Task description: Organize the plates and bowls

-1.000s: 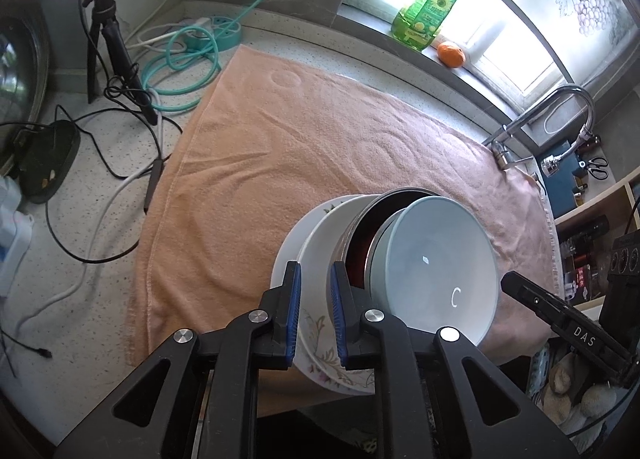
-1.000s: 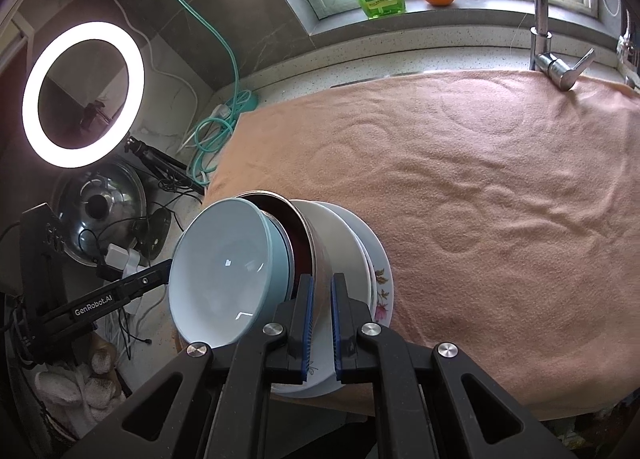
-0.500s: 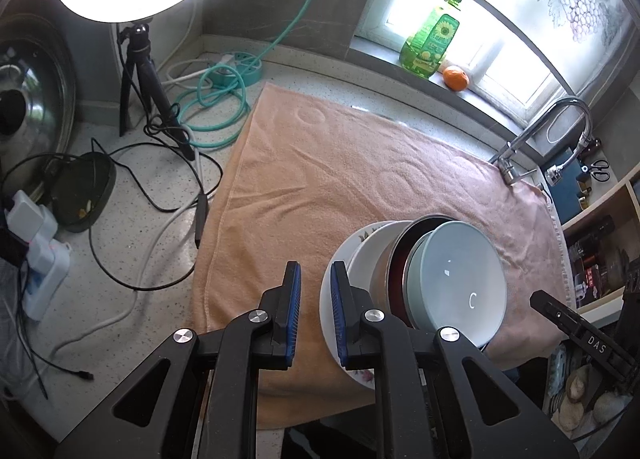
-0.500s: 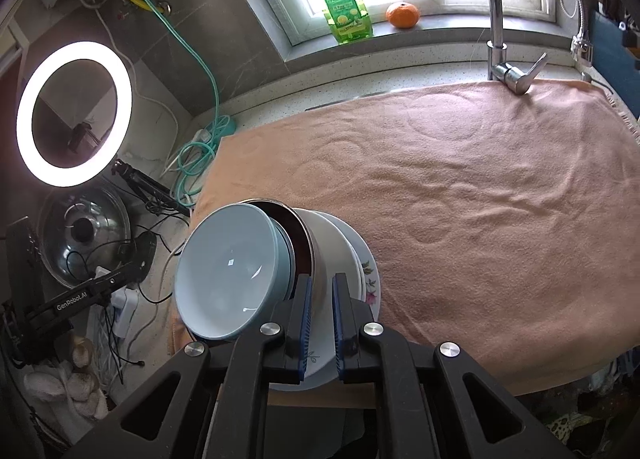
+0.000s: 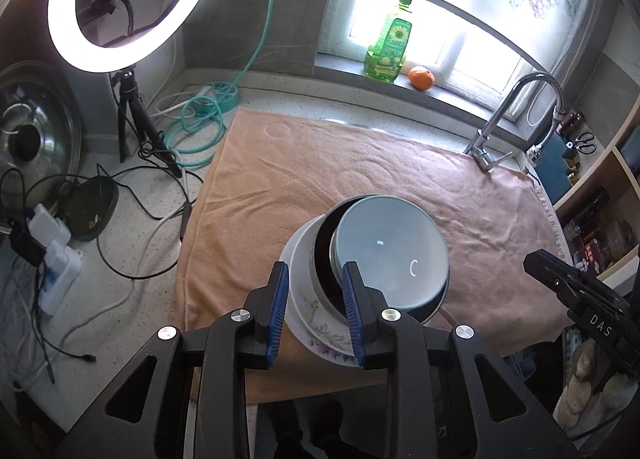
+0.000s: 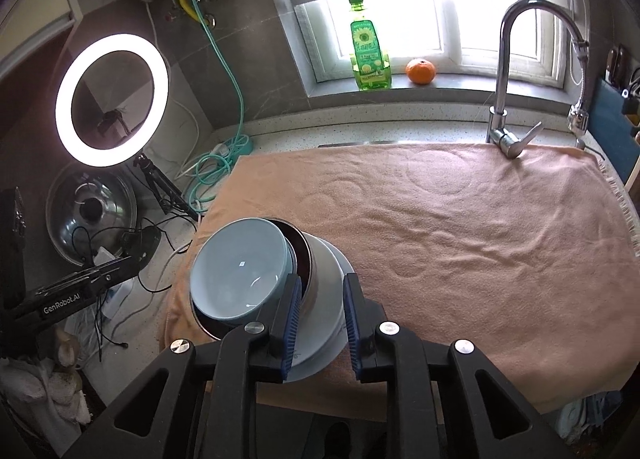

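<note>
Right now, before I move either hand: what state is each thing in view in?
light blue bowl: empty, tilted, on top of the stack
dark red bowl: nested under it
white bowl: beneath those
floral plate: bottom, on the towel
towel: spread flat, wrinkled
left gripper: jaws opening, gripping nothing
right gripper: jaws opening, gripping nothing
ring light: on
faucet: no water running

"DAS" marks the right gripper (image 5: 596, 329); "GenRobot.AI", seemingly, the left gripper (image 6: 64, 305).

Two wrist views, angled down from above, sharing towel (image 5: 360, 179) and window (image 6: 440, 31).
</note>
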A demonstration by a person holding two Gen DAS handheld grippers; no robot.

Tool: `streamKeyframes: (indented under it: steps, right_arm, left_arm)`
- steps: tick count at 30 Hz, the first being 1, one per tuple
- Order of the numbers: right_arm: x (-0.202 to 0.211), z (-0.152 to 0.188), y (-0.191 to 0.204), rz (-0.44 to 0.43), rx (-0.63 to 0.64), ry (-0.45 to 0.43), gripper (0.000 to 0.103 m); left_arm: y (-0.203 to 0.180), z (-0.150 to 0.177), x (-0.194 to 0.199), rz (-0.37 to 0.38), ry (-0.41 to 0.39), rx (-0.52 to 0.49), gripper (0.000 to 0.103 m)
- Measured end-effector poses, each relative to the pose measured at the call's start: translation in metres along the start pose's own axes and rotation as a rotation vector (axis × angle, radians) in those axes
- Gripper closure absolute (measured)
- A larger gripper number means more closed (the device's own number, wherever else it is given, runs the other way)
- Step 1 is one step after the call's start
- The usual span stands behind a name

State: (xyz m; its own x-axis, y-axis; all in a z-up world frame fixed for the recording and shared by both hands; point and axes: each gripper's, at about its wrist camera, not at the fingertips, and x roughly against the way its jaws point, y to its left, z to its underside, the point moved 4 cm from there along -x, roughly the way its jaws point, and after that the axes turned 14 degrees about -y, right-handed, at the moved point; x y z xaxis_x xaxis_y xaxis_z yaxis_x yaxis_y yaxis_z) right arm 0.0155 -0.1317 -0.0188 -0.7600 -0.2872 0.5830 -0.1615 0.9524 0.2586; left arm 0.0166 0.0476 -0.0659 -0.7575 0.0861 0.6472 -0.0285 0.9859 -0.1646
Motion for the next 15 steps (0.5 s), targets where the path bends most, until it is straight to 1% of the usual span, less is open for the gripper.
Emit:
streamKeyframes:
  steps: [1, 2, 3, 5, 6, 7, 8, 10, 12, 14, 15]
  right_arm:
    - [0.003, 0.000, 0.001, -0.002, 0.008, -0.009, 0.074]
    - [0.007, 0.000, 0.003, -0.006, 0.015, -0.018, 0.070]
    - [0.010, 0.001, 0.004, -0.007, 0.022, -0.029, 0.065]
    - [0.017, 0.002, 0.008, -0.004, 0.037, -0.049, 0.061]
    - [0.020, 0.003, 0.010, -0.001, 0.043, -0.057, 0.053]
    - [0.023, 0.003, 0.012, 0.001, 0.046, -0.067, 0.047]
    - [0.026, 0.004, 0.014, 0.001, 0.044, -0.078, 0.040]
    - [0.031, 0.006, 0.017, 0.002, 0.038, -0.090, 0.038]
    - [0.032, 0.008, 0.018, 0.003, 0.037, -0.089, 0.038]
    - [0.032, 0.009, 0.018, 0.006, 0.039, -0.091, 0.036]
    - [0.033, 0.009, 0.017, 0.010, 0.038, -0.093, 0.036]
  left_arm:
    - [-0.003, 0.002, 0.002, 0.002, 0.003, -0.001, 0.074]
    - [-0.006, 0.005, 0.004, 0.005, 0.007, 0.002, 0.069]
    - [-0.008, 0.007, 0.006, 0.005, 0.009, 0.002, 0.066]
    - [-0.012, 0.009, 0.010, -0.007, 0.002, -0.009, 0.058]
    - [-0.014, 0.009, 0.012, -0.015, -0.006, -0.019, 0.057]
    - [-0.016, 0.009, 0.014, -0.018, -0.011, -0.024, 0.054]
    - [-0.017, 0.010, 0.016, -0.020, -0.015, -0.025, 0.049]
    - [-0.017, 0.010, 0.019, -0.028, -0.024, -0.022, 0.042]
    - [-0.016, 0.010, 0.021, -0.043, -0.028, -0.025, 0.040]
    - [-0.016, 0.012, 0.021, -0.051, -0.027, -0.027, 0.036]
    - [-0.016, 0.013, 0.022, -0.052, -0.024, -0.025, 0.036]
